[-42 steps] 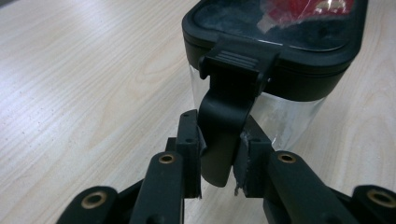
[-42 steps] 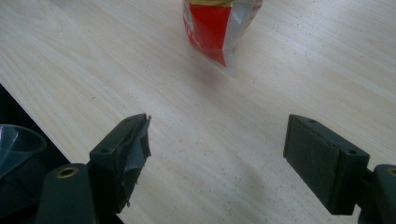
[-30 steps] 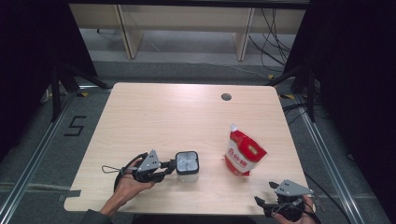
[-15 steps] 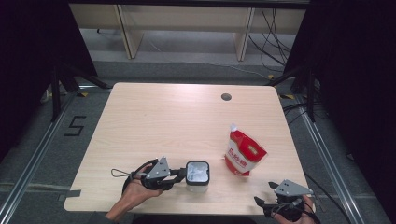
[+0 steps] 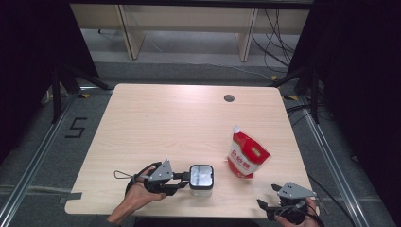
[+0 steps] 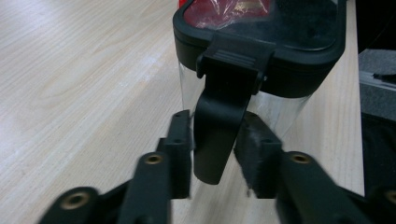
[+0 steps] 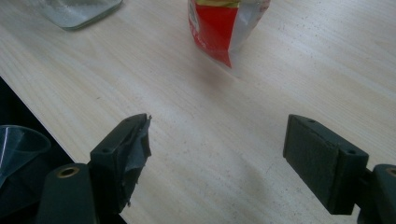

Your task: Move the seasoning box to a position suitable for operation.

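Pale wood grain covers the table, which stands on a grey floor with dark curtains at both sides. At its near edge the left gripper lies level, pointing at a clear container with a black lid. From above, the tips look as if they meet the container's side. The left gripper view tells more: the lid's black latch tab hangs down the glass wall between the two jaws, which have just been opening; a narrow gap shows on each side of the tab, so the pads no longer press on it. That view also catches a red reflection in the lid's clear pane.

Near the right corner, the right gripper is held off the table's edge, jaws spread wide with nothing between them, as the right gripper view makes plain. Beyond its pads stands the red and white pouch, just right of the container.
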`<move>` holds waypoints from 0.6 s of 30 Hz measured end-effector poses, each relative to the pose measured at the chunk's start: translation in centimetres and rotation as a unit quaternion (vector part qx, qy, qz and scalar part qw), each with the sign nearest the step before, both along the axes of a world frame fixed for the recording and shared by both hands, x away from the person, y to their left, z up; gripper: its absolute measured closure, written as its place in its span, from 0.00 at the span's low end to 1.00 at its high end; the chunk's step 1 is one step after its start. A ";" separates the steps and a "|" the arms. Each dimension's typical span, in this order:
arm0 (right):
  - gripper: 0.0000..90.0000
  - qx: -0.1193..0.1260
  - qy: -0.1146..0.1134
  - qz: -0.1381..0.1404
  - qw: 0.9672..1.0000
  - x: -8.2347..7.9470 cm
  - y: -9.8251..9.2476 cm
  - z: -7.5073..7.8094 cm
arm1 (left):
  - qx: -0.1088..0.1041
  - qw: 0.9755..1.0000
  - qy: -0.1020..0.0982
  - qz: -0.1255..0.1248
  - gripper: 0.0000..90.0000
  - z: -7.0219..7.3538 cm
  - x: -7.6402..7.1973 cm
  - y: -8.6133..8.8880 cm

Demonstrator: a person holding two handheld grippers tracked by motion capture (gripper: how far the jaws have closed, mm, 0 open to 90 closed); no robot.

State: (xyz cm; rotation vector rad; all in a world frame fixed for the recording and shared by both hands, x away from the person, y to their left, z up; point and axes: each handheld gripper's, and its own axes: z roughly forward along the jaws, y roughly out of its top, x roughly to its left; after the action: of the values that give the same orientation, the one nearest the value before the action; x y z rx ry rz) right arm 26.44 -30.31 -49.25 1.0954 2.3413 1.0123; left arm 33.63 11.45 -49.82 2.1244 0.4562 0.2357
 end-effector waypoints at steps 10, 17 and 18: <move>0.26 0.004 0.007 -0.003 1.000 -0.1 0.0 0.0 | -0.004 1.000 0.019 0.024 0.30 1.4 -0.8 0.2; 0.26 -0.003 0.002 0.006 1.000 0.1 -0.1 0.0 | -0.020 0.999 0.023 0.045 0.25 2.5 -1.7 0.3; 0.26 -0.003 0.000 0.008 1.000 0.1 -0.1 -0.1 | -0.023 0.998 0.024 0.051 0.25 2.6 -1.8 0.3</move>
State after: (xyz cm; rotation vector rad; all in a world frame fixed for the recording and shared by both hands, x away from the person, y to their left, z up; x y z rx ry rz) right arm 26.53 -30.41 -49.31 1.0767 2.3557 1.0097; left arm 31.87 11.71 -47.24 2.0674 0.5945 0.2295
